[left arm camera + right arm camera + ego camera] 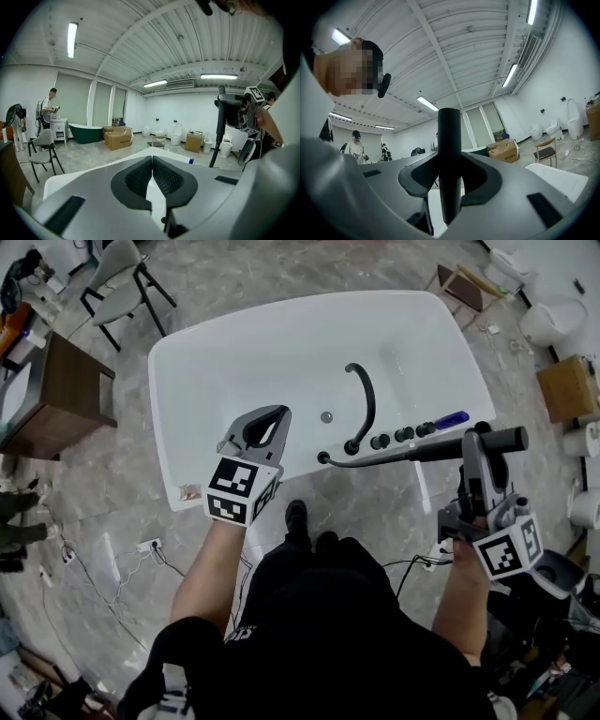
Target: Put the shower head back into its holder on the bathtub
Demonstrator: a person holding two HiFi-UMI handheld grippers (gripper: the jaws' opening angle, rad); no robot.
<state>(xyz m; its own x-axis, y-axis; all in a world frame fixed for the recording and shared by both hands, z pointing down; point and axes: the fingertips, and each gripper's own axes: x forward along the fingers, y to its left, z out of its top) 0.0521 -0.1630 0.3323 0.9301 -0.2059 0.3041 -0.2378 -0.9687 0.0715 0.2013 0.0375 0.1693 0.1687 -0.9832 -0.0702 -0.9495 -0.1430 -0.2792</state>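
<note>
1. The left gripper (274,418) is over the near edge of the tub (187,362), left of the middle. In the left gripper view its fingers (136,178) are pressed together and nothing is between them.
2. The black curved spout (365,399) stands at the near edge of the tub, on the right half, and it bends over the basin.
3. A row of dark knobs (392,439) sits on the same edge, just right of the spout's foot.
4. A thin hose (366,462) runs from a fitting on the near edge to the right, up to the shower head (441,449).
5. The shower head is a black stick. It lies about level in the air at the near right corner of the tub, not in a holder.
6. The right gripper (480,448) holds it. In the right gripper view its fingers (479,180) pinch the black handle from both sides.
</note>
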